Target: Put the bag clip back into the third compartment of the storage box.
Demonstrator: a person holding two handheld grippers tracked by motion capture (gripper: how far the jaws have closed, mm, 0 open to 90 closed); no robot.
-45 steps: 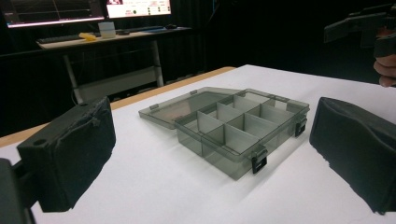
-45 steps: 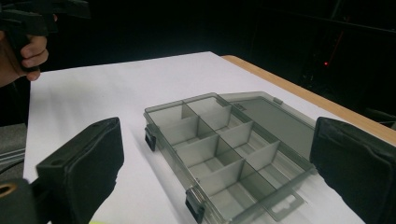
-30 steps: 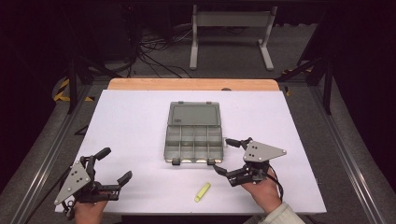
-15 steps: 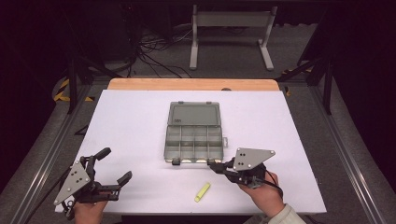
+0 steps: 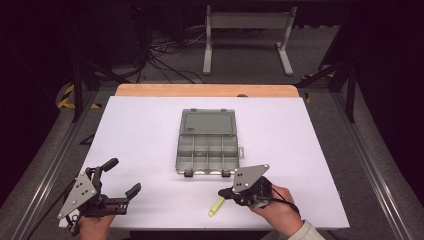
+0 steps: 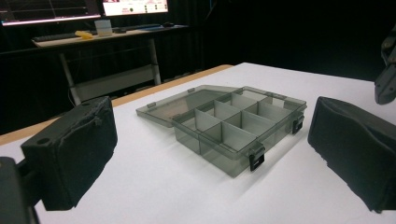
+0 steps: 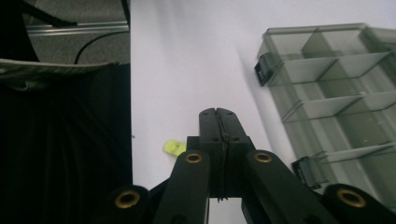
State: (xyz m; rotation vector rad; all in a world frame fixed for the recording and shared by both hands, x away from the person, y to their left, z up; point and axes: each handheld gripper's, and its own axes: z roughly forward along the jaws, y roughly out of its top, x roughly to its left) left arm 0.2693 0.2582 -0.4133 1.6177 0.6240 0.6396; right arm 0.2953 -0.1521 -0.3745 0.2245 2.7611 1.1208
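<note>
Comparing with the earlier high-view frames: the white table [image 5: 150, 135] and the grey compartment box [image 5: 207, 150] sit exactly as before; only the right side has changed. The right gripper [image 5: 226, 192] has travelled leftward along the near edge of the table, from beside the box's near right corner to a spot just above the yellow-green stick [image 5: 216, 206]. Its jaws, spread a second ago, have just been closing and now stand pressed together with nothing between them; the right gripper view confirms this, the two black jaws meeting flat and the stick's end [image 7: 173, 148] showing to one side of them, not in the grip. Judgement: the stick is the object being approached, but shut jaws cannot take it, so they would have to be spread again before a pick-up, or else the closed tip is meant to nudge it.

Box: translucent smoky grey, lid [image 5: 209, 122] folded fully open and lying flat on the far side, tray divided into two rows of compartments, all apparently empty, two black latches on the near wall [image 6: 256, 158].

Left gripper [image 5: 117, 187]: resting at the near left corner, well apart from everything, jaws wide and holding nothing; its pads [image 6: 70, 149] frame the box in its own view.

Stick: small, slim, bright yellow-green, lying on the bare table near the front edge, in front of the box and apart from it.
</note>
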